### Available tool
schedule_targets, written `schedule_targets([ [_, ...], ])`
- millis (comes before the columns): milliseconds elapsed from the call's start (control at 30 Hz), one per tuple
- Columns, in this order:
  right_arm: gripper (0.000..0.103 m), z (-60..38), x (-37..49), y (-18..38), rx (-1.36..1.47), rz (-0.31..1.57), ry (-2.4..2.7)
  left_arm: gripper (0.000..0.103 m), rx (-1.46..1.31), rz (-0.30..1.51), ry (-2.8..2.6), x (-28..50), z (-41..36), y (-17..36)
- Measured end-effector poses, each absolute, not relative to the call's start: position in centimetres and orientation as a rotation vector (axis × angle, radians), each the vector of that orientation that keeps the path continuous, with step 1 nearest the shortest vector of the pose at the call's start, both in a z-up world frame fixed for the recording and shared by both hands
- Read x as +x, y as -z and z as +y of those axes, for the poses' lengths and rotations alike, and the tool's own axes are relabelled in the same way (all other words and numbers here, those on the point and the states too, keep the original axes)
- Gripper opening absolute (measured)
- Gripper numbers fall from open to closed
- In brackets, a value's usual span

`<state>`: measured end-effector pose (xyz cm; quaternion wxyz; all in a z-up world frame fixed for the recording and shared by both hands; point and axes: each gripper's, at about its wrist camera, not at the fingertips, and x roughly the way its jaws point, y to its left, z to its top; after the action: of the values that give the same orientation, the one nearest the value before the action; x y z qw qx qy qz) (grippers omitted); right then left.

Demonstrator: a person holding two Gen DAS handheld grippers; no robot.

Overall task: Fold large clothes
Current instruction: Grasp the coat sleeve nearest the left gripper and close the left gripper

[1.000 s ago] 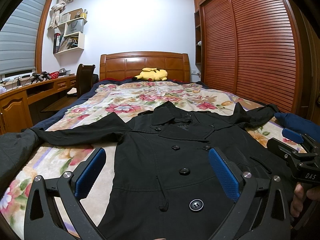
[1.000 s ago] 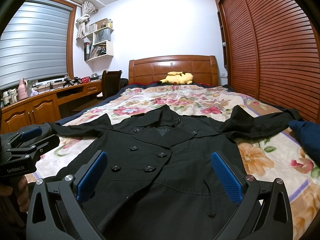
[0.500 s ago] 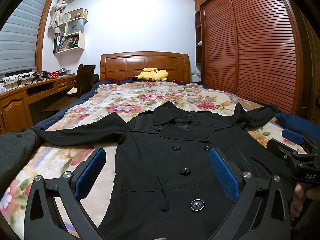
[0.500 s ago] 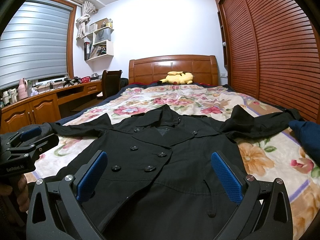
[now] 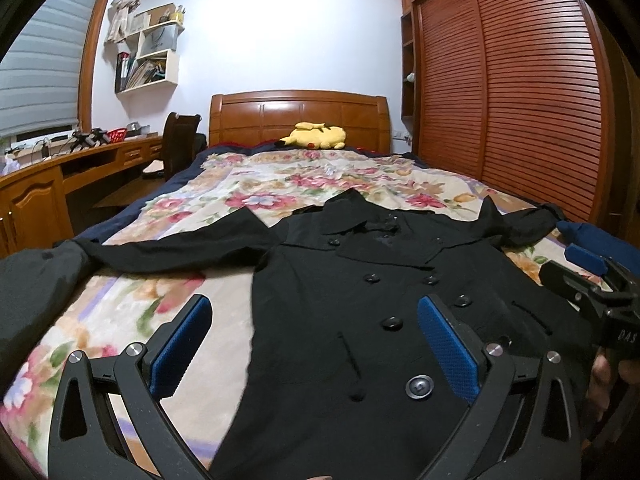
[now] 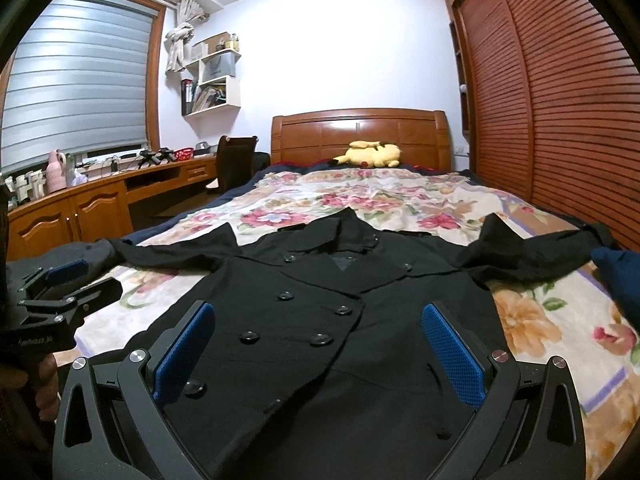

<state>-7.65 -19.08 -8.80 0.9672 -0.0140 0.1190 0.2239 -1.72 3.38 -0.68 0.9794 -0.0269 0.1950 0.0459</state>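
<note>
A black double-breasted coat (image 5: 360,292) lies flat, front up, on the floral bedspread (image 5: 280,188), collar toward the headboard and both sleeves spread sideways. It also shows in the right wrist view (image 6: 320,300). My left gripper (image 5: 316,340) is open and empty, above the coat's lower left edge. My right gripper (image 6: 320,344) is open and empty, above the coat's lower front. The right gripper also shows at the right edge of the left wrist view (image 5: 592,280). The left gripper also shows at the left edge of the right wrist view (image 6: 60,284).
A yellow plush toy (image 5: 314,136) lies by the wooden headboard (image 5: 300,116). A wooden desk (image 6: 100,200) and chair (image 6: 236,164) stand left of the bed. A slatted wardrobe (image 5: 520,80) runs along the right. A dark blue item (image 6: 616,276) lies at the right sleeve's end.
My left gripper has shifted to the left, so the coat sits further right in its view. The right gripper has barely moved.
</note>
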Motion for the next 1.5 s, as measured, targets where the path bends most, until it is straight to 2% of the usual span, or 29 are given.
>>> schedule_targets([
  [900,0.103,-15.3,-4.3,6.5,-0.074,0.193,-0.596,0.103,-0.064,0.49,-0.319,-3.7,15.3,2.3],
  [1233,0.103,-11.6,0.2,5.4,-0.17,0.211,-0.649,0.103,-0.058,0.546,-0.33,0.3,19.7,2.3],
  [1500,0.103,-9.3,5.7,9.3,-0.216,0.32,-0.685,0.103,-0.063,0.595,-0.324,5.2,22.6,1.7],
])
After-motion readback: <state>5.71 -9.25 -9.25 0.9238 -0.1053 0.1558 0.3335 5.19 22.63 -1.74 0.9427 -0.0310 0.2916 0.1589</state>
